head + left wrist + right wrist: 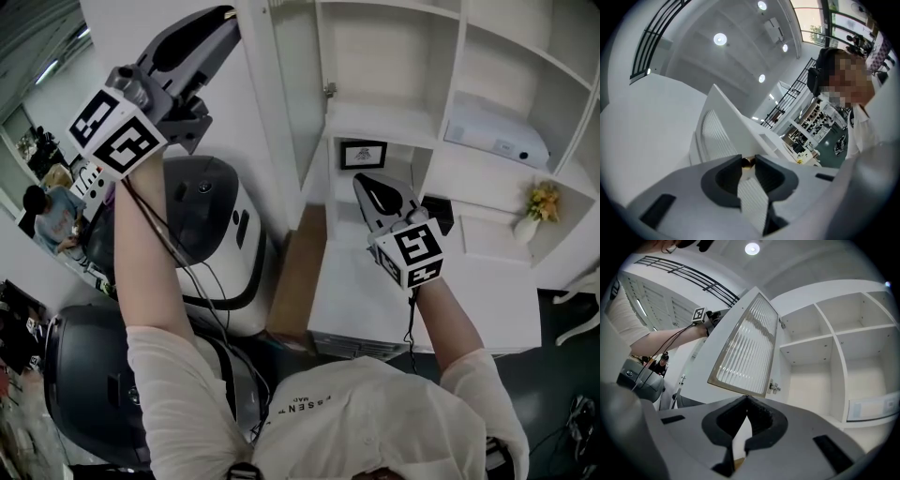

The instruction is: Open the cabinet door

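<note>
The white cabinet door [272, 94] stands swung open, seen nearly edge-on in the head view. Its ribbed glass panel [745, 348] fills the middle of the right gripper view, with a hinge [774, 387] at its lower corner. My left gripper [225, 14] is raised at the door's free edge. Its jaws [749, 161] are shut on a small brass knob [749, 163], with the ribbed panel [717, 136] just beyond. My right gripper [361, 180] hangs in front of the open shelves, shut and holding nothing [746, 398]. It points up at the door and is apart from it.
Open white shelves [820, 338] lie behind the door. They hold a framed picture [363, 155], a white box [497, 131] and a flower vase [536, 208]. A dark, rounded machine [202, 225] stands below the left arm. A person [52, 220] sits far left.
</note>
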`<state>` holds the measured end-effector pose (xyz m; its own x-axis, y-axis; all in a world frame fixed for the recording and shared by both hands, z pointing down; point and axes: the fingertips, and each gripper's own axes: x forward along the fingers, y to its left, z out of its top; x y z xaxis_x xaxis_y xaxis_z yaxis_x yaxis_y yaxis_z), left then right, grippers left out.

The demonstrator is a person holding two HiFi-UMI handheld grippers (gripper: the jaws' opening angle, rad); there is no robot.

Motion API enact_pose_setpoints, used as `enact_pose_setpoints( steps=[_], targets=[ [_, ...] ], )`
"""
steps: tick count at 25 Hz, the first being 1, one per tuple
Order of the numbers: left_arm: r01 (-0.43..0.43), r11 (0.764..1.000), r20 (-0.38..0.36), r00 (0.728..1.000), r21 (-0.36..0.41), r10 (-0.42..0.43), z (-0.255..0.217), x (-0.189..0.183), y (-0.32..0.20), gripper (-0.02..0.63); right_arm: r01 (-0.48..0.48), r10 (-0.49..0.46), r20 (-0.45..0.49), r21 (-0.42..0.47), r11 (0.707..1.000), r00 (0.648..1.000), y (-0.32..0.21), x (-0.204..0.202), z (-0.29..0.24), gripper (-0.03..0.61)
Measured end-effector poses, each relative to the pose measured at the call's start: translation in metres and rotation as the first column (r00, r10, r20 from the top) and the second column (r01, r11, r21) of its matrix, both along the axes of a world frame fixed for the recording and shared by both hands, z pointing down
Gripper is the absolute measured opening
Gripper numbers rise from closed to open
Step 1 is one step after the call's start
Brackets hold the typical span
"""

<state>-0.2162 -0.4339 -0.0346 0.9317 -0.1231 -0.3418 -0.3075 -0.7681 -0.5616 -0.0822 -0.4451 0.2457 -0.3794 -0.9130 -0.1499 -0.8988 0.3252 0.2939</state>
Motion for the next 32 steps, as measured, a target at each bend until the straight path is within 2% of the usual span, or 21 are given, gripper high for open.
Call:
enact_pose_setpoints(
  steps=[6,11,14,16,21,27,32],
  targets=[
    [-0.005,1.000,0.003,1.000,-0.009,0.005,0.002,0.006,-0.001,0.086,0.014,-0.014,0.005,0.002,1.000,1.000,-0.006,-0.010,0.001,0.015],
    [0.110,0.994,-0.057,0.992,-0.009,-0.110,-0.001,-0.004,-0.007,0.087,0.025,-0.026,-0.003,-0.020,0.999,1.000,-0.008,-0.019,0.004,0.015],
    [0.180,0.984,-0.111,0.977,-0.013,-0.180,0.005,-0.014,0.001,0.091,0.007,-0.007,0.009,-0.025,1.000,1.000,0.002,-0.019,0.009,0.015],
    [0.234,0.972,-0.120,0.965,-0.005,-0.233,0.012,-0.020,0.007,0.092,-0.006,0.006,0.009,-0.028,1.000,1.000,0.011,-0.018,0.015,0.015],
    [0.257,0.965,-0.138,0.955,-0.057,-0.263,0.029,-0.029,0.025,0.092,-0.015,0.017,0.025,-0.042,0.999,1.000,0.036,-0.008,0.024,0.015],
    [0.370,0.928,-0.118,0.921,-0.028,-0.371,0.079,-0.019,0.064,0.092,-0.007,0.010,0.057,-0.056,0.998,0.998,0.074,0.001,0.042,0.015],
    [0.357,0.929,-0.061,0.930,-0.094,-0.364,0.149,0.018,0.087,0.091,-0.025,0.031,0.078,-0.070,0.997,0.996,0.103,0.019,0.055,0.015]
  ],
)
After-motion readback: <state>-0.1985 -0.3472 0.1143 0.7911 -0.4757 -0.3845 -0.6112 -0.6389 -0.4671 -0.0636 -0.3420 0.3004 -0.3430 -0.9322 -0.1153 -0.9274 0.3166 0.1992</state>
